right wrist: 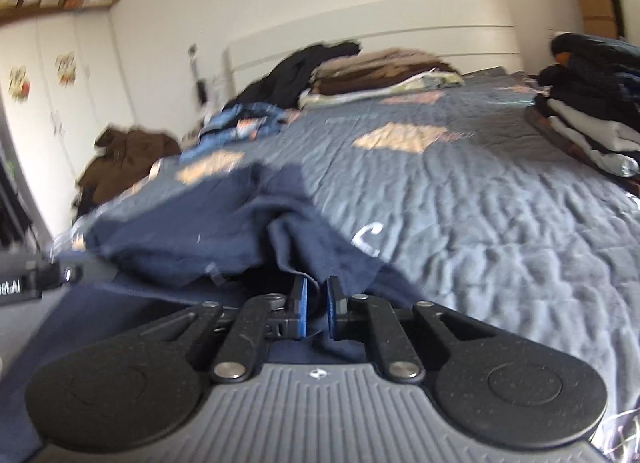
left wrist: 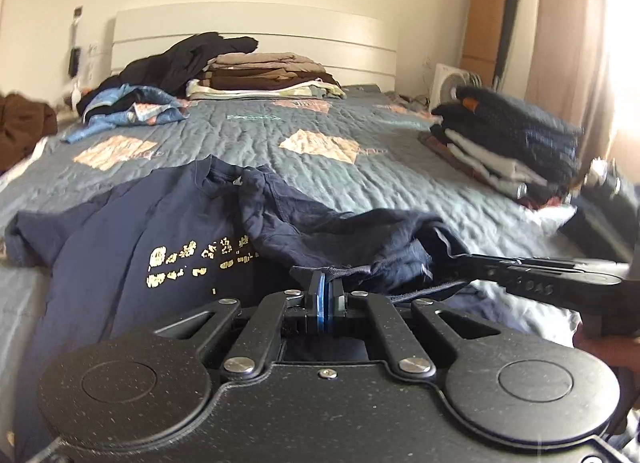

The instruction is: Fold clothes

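Navy T-shirt [left wrist: 132, 231] with gold print lies spread on the bed [left wrist: 360, 183], right in front of both tongs. Left tongs [left wrist: 325, 295] are pressed together on a fold of the shirt's cloth, and that part of the shirt is lifted and bunched up. Right tongs [right wrist: 316, 305] sit just beside the left ones, and they pinch the dark blue cloth too, with a thin bit of it between the blue pads. Far ahead of the tongs, by the headboard [left wrist: 256, 39], sits a neat pile of folded clothes [left wrist: 260, 75]. Off to the right of the tongs stands another stack of dark clothes [left wrist: 508, 135].
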Available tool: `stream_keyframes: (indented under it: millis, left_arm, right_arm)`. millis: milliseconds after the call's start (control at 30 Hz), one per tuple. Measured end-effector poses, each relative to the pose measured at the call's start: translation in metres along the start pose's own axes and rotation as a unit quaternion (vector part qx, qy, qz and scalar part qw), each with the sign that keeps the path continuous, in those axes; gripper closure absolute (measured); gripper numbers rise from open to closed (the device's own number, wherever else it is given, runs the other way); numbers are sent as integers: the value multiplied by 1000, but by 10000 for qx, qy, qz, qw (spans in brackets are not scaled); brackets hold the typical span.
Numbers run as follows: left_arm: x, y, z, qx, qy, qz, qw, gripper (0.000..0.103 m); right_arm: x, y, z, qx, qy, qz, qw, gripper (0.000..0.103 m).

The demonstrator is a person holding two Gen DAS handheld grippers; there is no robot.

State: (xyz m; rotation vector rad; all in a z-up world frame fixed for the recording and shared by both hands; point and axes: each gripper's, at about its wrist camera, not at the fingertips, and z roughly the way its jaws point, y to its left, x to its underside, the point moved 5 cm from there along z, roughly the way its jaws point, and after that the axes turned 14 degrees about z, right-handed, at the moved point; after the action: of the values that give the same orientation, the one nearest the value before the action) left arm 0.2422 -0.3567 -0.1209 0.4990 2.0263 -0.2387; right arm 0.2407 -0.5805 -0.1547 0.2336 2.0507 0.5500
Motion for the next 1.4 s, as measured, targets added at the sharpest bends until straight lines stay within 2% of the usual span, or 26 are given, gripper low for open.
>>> stream_keyframes:
  millis: [67, 167, 267, 367, 433, 500, 533, 567, 667, 800, 867, 967, 1033, 1067, 1133, 1167, 1200, 1333, 1400]
  left_arm:
    - [0, 5, 0, 117, -50, -279, 9995, 101]
    - [7, 2, 6, 33, 102, -139, 9998, 101]
    - [20, -2, 9, 2, 281, -19, 9996, 101]
    - [36, -1, 8, -134, 545, 154, 9983, 101]
    - [43, -1, 7, -157, 659, 224, 9975, 101]
    - [49, -1, 6, -151, 721, 268, 9969, 101]
    - [50, -1, 6, -146, 722, 259, 9969, 101]
    - [51, -1, 5, -139, 719, 247, 9970, 101]
    - [51, -1, 5, -120, 696, 241, 9972, 101]
    - [52, -1, 7, -80, 697, 241, 9972, 101]
    - [53, -1, 8, -70, 707, 238, 9972, 101]
    - [54, 0, 10, -60, 723, 208, 9971, 101]
    - [55, 0, 13, -71, 742, 209, 9970, 101]
    - [55, 0, 14, -69, 749, 218, 9969, 101]
    - [52, -1, 16, -50, 738, 278, 9969, 101]
    - [50, -2, 18, -40, 732, 310, 9968, 101]
    - [47, -1, 18, -25, 684, 314, 9972, 101]
    - [29, 4, 12, -102, 374, 278, 9989, 101]
    - [19, 10, 9, -173, 223, 214, 9994, 101]
  right_arm:
    - [-12, -7, -9, -53, -182, 217, 9996, 96]
    - [-19, -17, -10, -244, 143, 434, 9987, 96]
    - [-5, -14, -5, -164, 857, -335, 9956, 96]
    - [15, -15, -9, -403, 1545, -975, 9824, 96]
    - [21, -20, -7, -339, 1729, -973, 9795, 96]
    - [15, -21, -6, -213, 1507, -733, 9856, 91]
    - [12, -17, -7, -268, 1382, -713, 9875, 90]
    - [12, -10, -8, -407, 1311, -708, 9880, 84]
    - [18, 14, -6, -696, 1157, -937, 9864, 46]
    - [39, 37, 4, -505, 825, -1691, 9808, 45]
    - [48, 46, 6, -377, 565, -2201, 9731, 46]
    - [58, 60, 1, -261, 198, -3098, 9502, 48]
    - [61, 65, 0, -282, 107, -3374, 9409, 49]
    - [62, 66, 2, -236, 113, -3474, 9373, 54]
    - [69, 65, 9, -150, 284, -3520, 9354, 73]
    - [70, 64, 13, -78, 356, -3510, 9357, 96]
    - [72, 62, 17, -8, 426, -3497, 9359, 103]
    - [59, 54, 21, 83, 243, -3075, 9512, 103]
    - [42, 44, 11, 27, 14, -2551, 9669, 103]
